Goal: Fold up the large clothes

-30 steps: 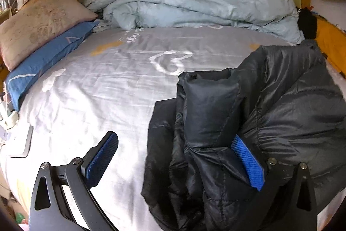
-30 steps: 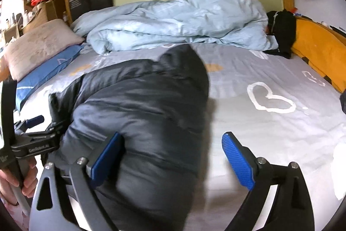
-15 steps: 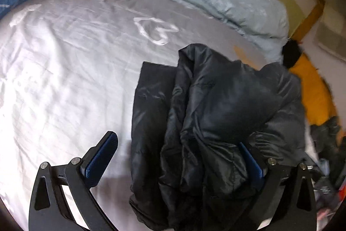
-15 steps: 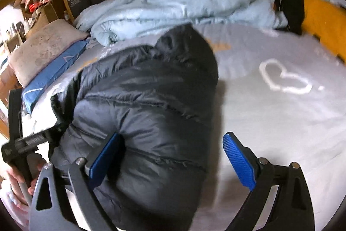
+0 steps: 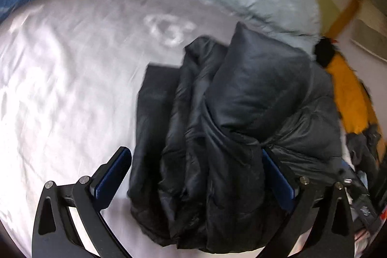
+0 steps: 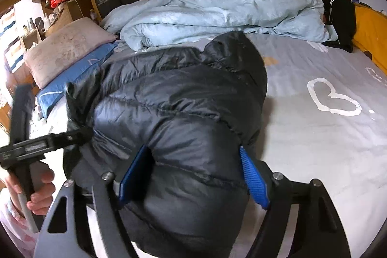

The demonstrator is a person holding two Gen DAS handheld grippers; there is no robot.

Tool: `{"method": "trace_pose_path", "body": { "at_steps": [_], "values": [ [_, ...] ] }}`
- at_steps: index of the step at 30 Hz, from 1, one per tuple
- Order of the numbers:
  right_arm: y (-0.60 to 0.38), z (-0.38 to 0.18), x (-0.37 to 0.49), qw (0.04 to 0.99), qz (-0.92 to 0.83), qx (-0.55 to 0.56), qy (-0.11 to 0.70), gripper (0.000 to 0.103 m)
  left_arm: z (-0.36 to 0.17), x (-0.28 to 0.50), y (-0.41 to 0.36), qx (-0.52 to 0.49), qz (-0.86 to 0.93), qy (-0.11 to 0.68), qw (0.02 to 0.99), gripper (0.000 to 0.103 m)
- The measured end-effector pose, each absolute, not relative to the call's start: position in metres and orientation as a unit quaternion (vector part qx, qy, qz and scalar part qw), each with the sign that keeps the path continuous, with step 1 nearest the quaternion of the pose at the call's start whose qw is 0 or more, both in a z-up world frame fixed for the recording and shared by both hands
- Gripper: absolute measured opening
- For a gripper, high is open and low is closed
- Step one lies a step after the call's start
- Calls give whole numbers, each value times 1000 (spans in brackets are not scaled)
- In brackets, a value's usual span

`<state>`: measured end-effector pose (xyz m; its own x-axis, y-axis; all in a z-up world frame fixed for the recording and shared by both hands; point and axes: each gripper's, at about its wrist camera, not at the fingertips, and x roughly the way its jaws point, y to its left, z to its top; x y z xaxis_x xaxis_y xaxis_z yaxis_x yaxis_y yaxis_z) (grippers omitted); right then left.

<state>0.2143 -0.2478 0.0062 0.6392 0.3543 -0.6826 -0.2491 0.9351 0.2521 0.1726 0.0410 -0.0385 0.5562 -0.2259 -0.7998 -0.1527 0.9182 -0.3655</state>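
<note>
The black puffer jacket (image 6: 183, 117) lies bunched on the bed (image 6: 314, 137), its long axis running away from the right gripper (image 6: 193, 175) toward the light blue duvet (image 6: 229, 11) at the far end, hood end pointing that way. The near end of the bundle sits between the right gripper's blue pads, which are closing on the padded fabric and already touch it on both sides.

The left gripper (image 5: 200, 175) stands wide. Its right pad is pressed into the jacket's (image 5: 229, 125) folds, while its left pad hangs clear over bare sheet (image 5: 60, 88); whether it grips anything cannot be told. From this gripper, the jacket spreads ahead and to the right, a puffed fold rising upright at the far end. In the right wrist view, a hand (image 6: 36, 190) holds the left gripper's handle at the jacket's left edge.
</note>
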Motion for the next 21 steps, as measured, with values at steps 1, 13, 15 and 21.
{"method": "trace_pose_path", "body": {
  "at_steps": [1, 13, 15, 21],
  "values": [
    [-252, 6, 215, 903, 161, 72, 391, 87, -39, 172, 42, -200, -9, 468, 861, 103],
    [-281, -35, 241, 820, 217, 231, 477, 76, -56, 175, 55, -296, -113, 491, 811, 60],
    [-279, -33, 238, 824, 212, 229, 473, 60, -50, 176, 50, -286, -128, 478, 821, 55],
    [-268, -9, 221, 861, 206, 179, 429, 45, -28, 173, 45, -275, -172, 449, 833, 43]
  ]
}}
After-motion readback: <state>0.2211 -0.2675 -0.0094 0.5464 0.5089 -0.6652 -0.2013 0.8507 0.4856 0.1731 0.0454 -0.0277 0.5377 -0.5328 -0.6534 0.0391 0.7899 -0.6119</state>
